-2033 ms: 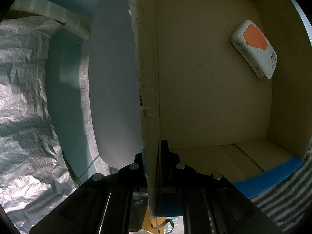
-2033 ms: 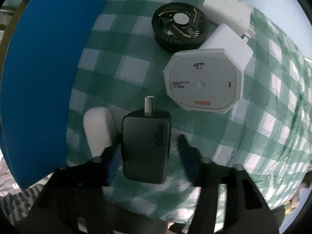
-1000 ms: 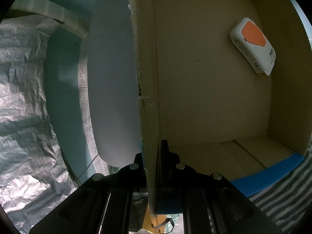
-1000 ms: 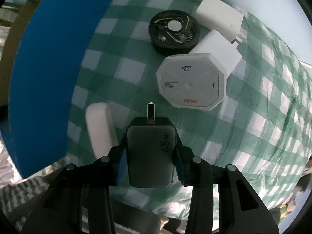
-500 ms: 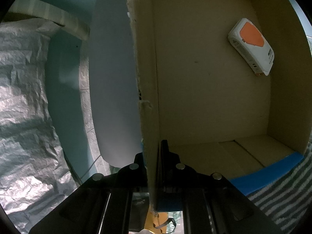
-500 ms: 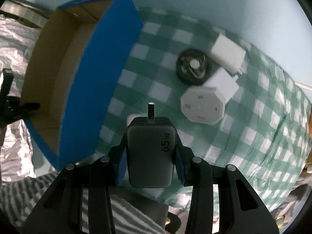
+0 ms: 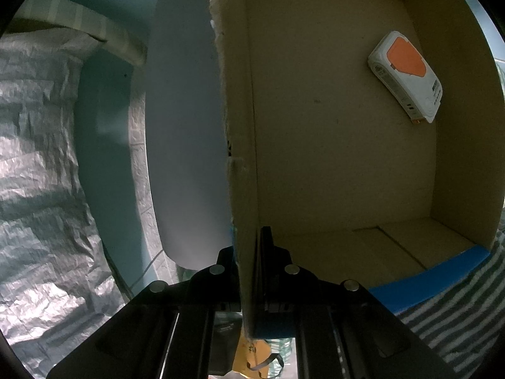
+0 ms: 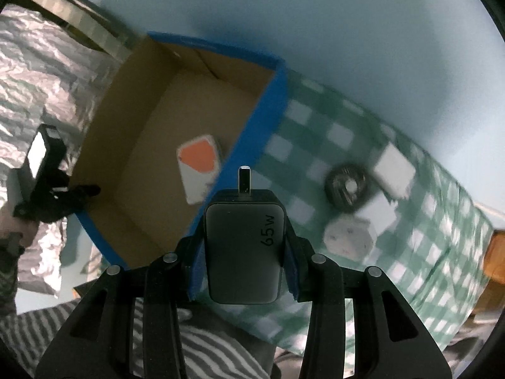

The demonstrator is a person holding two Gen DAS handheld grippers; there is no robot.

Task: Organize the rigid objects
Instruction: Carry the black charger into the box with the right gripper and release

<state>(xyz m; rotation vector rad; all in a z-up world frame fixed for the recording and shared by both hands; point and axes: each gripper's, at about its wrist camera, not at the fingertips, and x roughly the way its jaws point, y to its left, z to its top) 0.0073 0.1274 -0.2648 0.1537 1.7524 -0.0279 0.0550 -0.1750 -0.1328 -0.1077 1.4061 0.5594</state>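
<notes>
Inside the box, left wrist view. Item one: cardboard box (image 7: 331, 158), brown within, blue outside, open top. Your left claw (image 7: 251, 271) is clamped on its near wall, one finger outside and one inside, pinching the board; judged to be steadying the box. Item two: white and orange device (image 7: 405, 77), lying flat on the box floor against the far right wall, near a corner. That is one thing put away. No other thing shows on the floor; most of it is bare. Outside the box to the left: crinkled silver sheeting (image 7: 41, 189). Striped cloth (image 7: 457, 309) lower right.

Above the tabletop, right wrist view. Item three: dark charger (image 8: 244, 249) marked 65W, plug prong pointing away from you, gripped on its two sides by your right claw (image 8: 244, 252). It hangs in the air near the blue box wall (image 8: 246, 145), not yet over the opening as far as can be judged. Not yet stored. The white and orange device shows again within the box. Your left claw shows at the far left rim.

Items left on the green checked cloth (image 8: 426, 252), all blurred: a round black fan (image 8: 345, 186), a white octagonal case (image 8: 348, 235), a white block (image 8: 393, 170) and another white block (image 8: 380, 210) beside the fan. At least four loose things, well apart from the box.

Tally, as a judgement: one stored, one in hand, four or so waiting. Early in the job.
</notes>
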